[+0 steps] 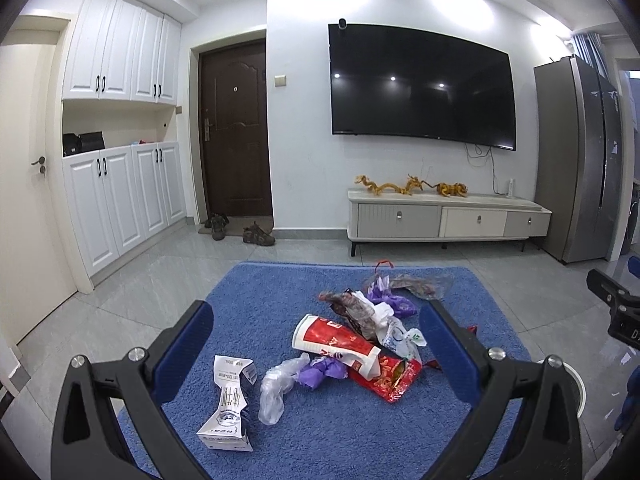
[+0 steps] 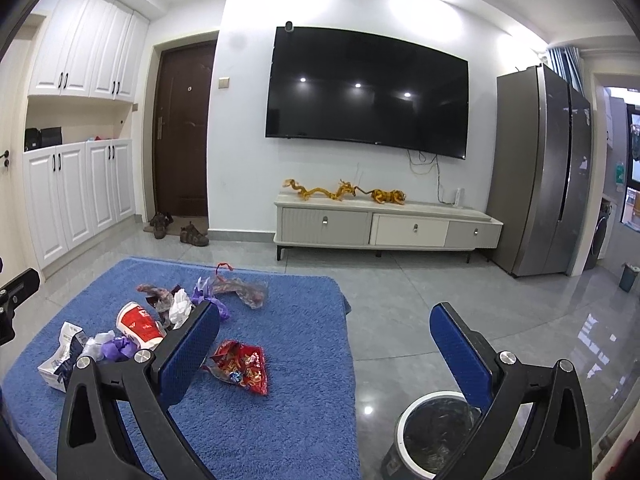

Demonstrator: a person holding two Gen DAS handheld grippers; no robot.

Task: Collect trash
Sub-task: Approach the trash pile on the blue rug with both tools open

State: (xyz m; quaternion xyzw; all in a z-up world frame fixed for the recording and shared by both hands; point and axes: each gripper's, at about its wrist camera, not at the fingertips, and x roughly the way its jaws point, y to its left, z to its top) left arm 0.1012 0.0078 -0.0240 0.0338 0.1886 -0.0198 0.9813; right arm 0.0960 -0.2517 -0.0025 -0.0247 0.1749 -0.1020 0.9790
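Trash lies on a blue mat (image 1: 328,432): a crushed white milk carton (image 1: 229,402), a clear plastic wrap (image 1: 276,388), purple wrappers (image 1: 322,372), a red-and-white paper cup (image 1: 334,340), a red snack bag (image 1: 390,378) and brownish wrappers (image 1: 354,308). My left gripper (image 1: 316,320) is open and empty above the pile. My right gripper (image 2: 324,320) is open and empty over the mat's right edge; the red snack bag (image 2: 240,366) lies just right of its left finger. A lined trash bin (image 2: 434,432) stands on the floor under its right finger.
A TV cabinet (image 1: 448,216) with gold dragon figures stands under a wall TV (image 1: 420,84). A grey fridge (image 2: 540,172) is at the right, white cupboards (image 1: 120,196) and a brown door (image 1: 236,128) with shoes at the left. Grey tile floor surrounds the mat.
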